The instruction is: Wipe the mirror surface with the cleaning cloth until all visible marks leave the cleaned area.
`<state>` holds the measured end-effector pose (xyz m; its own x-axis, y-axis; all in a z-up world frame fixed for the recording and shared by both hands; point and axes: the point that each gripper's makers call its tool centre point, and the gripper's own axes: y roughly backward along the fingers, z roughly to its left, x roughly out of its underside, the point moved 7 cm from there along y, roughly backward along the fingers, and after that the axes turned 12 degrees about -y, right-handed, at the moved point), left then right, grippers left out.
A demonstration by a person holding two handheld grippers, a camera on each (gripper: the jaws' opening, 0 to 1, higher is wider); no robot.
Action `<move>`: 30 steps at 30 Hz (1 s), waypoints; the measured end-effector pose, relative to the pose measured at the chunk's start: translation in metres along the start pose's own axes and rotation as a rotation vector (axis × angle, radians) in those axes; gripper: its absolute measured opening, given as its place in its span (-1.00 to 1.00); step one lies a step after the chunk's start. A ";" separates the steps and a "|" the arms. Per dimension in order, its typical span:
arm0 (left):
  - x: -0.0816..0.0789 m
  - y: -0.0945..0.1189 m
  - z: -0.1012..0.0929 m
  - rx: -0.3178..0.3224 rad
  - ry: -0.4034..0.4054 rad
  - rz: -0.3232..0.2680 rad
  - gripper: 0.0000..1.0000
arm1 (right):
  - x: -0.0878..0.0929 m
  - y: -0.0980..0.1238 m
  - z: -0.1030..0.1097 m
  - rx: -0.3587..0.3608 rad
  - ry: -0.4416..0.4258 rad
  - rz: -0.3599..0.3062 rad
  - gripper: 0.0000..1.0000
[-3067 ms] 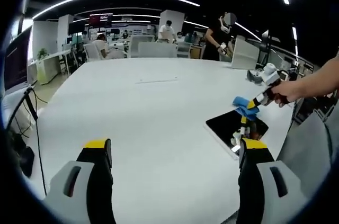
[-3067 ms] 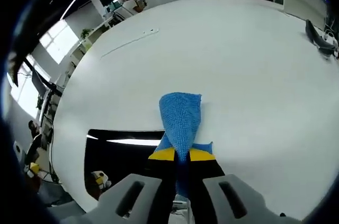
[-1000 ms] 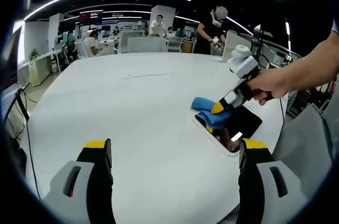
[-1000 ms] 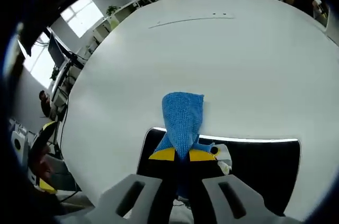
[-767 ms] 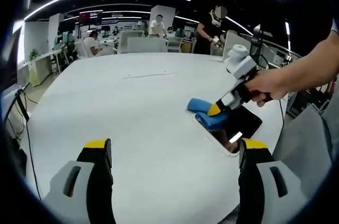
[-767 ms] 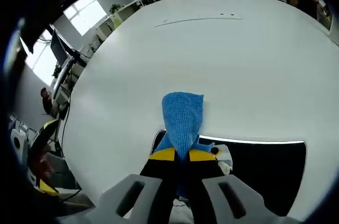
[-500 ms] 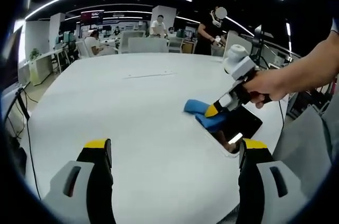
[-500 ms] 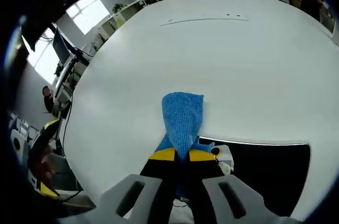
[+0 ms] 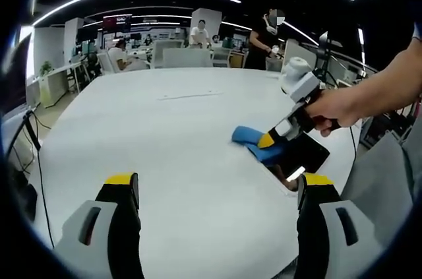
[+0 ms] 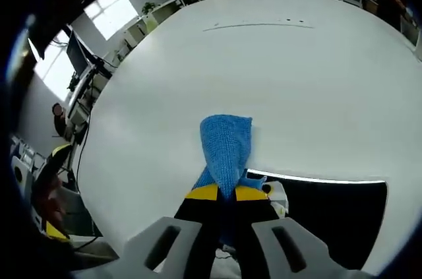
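Blue cleaning cloth [image 10: 226,147] clamped in right tool [image 10: 226,193], lengthwise ahead past mirror [image 10: 330,210] edge

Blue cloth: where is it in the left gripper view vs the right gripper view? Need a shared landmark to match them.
Left gripper view: blue cloth right of centre, pinched by the right gripper, overlapping the mirror's near-left edge.
Right gripper view: blue cloth at centre, rising from between this view's own jaws onto the white table.
Shared landmark: the dark mirror, lying directly beside the cloth.
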<state>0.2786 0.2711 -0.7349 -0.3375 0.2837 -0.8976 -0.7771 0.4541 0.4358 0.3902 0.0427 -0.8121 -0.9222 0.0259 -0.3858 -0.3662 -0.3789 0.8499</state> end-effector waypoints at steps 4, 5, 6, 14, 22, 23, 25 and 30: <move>-0.001 0.002 -0.001 0.003 -0.011 -0.002 0.98 | 0.006 0.004 0.002 0.006 -0.007 0.008 -0.99; -0.001 0.002 -0.001 0.003 -0.013 0.000 0.98 | 0.008 0.004 0.002 0.006 -0.008 0.010 -0.99; -0.001 0.002 -0.001 0.001 -0.012 -0.002 0.98 | 0.009 0.005 0.003 0.005 -0.005 0.010 -0.99; -0.004 0.004 -0.007 0.002 -0.018 -0.006 0.98 | 0.020 0.013 0.005 -0.001 0.006 0.013 -0.99; -0.005 0.004 -0.006 -0.014 -0.004 -0.016 0.98 | 0.026 0.014 0.006 -0.007 0.031 0.030 -0.99; -0.006 0.004 -0.007 -0.011 -0.006 -0.017 0.98 | 0.027 0.015 0.007 -0.007 0.032 0.033 -0.99; -0.006 0.004 -0.009 -0.001 -0.019 -0.010 0.98 | 0.028 0.013 0.006 -0.007 0.022 0.041 -0.99; -0.004 0.003 -0.006 -0.007 -0.024 -0.006 0.98 | 0.031 0.013 0.007 -0.009 0.040 0.033 -0.99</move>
<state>0.2743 0.2661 -0.7301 -0.3200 0.3006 -0.8985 -0.7828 0.4503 0.4295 0.3565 0.0448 -0.8109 -0.9282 -0.0234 -0.3713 -0.3339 -0.3876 0.8592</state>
